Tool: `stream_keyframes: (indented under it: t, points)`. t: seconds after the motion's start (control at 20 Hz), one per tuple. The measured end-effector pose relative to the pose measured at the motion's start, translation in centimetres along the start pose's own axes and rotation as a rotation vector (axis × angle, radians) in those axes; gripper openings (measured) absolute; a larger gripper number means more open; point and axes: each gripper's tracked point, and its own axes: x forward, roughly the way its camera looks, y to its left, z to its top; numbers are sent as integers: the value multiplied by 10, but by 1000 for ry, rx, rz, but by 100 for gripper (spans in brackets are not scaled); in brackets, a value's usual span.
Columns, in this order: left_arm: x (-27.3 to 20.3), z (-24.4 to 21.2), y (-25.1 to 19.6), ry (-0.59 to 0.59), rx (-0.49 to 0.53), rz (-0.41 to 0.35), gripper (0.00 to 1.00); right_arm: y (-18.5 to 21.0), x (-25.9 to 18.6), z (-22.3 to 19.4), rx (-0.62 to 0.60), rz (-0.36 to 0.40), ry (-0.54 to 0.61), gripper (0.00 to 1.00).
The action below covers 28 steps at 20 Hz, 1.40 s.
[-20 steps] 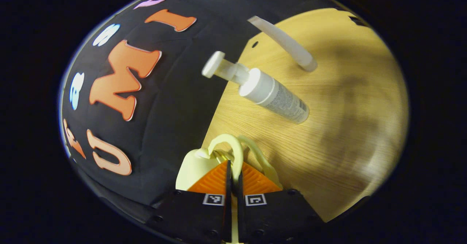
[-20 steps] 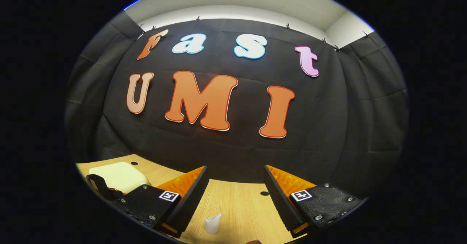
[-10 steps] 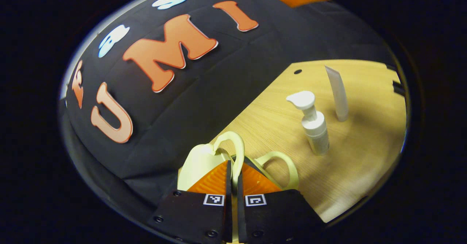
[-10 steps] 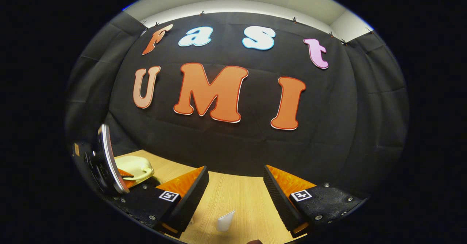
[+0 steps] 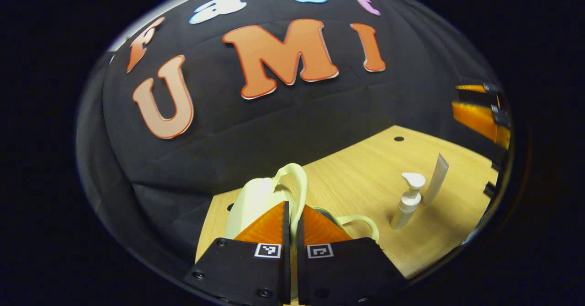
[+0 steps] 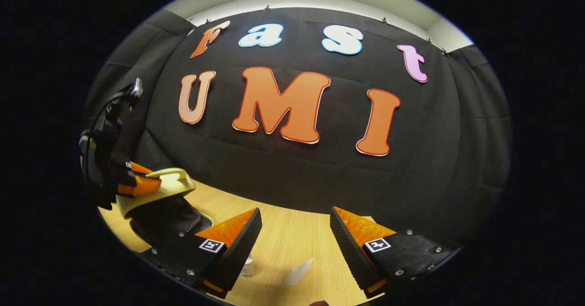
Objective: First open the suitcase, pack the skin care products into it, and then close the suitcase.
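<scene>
Left gripper (image 5: 289,214), seen in its own view, has both fingers pressed together on the pale yellow handle (image 5: 292,182) of the suitcase (image 5: 249,203), the loop of the handle rising just above the fingertips. A second handle (image 5: 361,221) of the same colour curves out to the right, low beside the fingers. The case sits on a wooden table (image 5: 365,178) close to the black cloth wall. Farther right on the table a white pump bottle (image 5: 408,201) stands upright, and just beside it a white tube (image 5: 436,179) stands leaning a little. At the far right edge the other gripper (image 5: 480,114) shows, raised above the table.

From the right gripper view, the right gripper (image 6: 292,239) hangs over the table (image 6: 283,237) with its fingers spread wide and nothing between them. Below the gap lie the tube (image 6: 297,274) and the top of the bottle (image 6: 247,267) (partly hidden by the left-hand finger). At the left edge the left gripper (image 6: 137,185) clamps the handle (image 6: 171,178) of the raised lid, and the suitcase (image 6: 160,214) gapes open, its dark lining showing beneath
</scene>
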Motion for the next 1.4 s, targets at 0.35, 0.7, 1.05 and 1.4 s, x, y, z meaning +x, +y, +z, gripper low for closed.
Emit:
stream_keyframes:
  t: [0.35, 0.7, 1.05, 1.4]
  points:
    - [-14, 10, 96, -52, -219, 60, 7, 34, 3, -13, 46, 62, 79, 96]
    - [-29, -28, 203, -48, -404, 154, 6, 51, 8, -14, 26, 68, 106, 95]
    - [-28, -106, 286, 87, -452, 278, 6, 74, 19, -9, 15, 62, 113, 96]
    - [-2, -217, 340, 285, -505, 388, 6, 72, 22, -19, 106, 35, 163, 96]
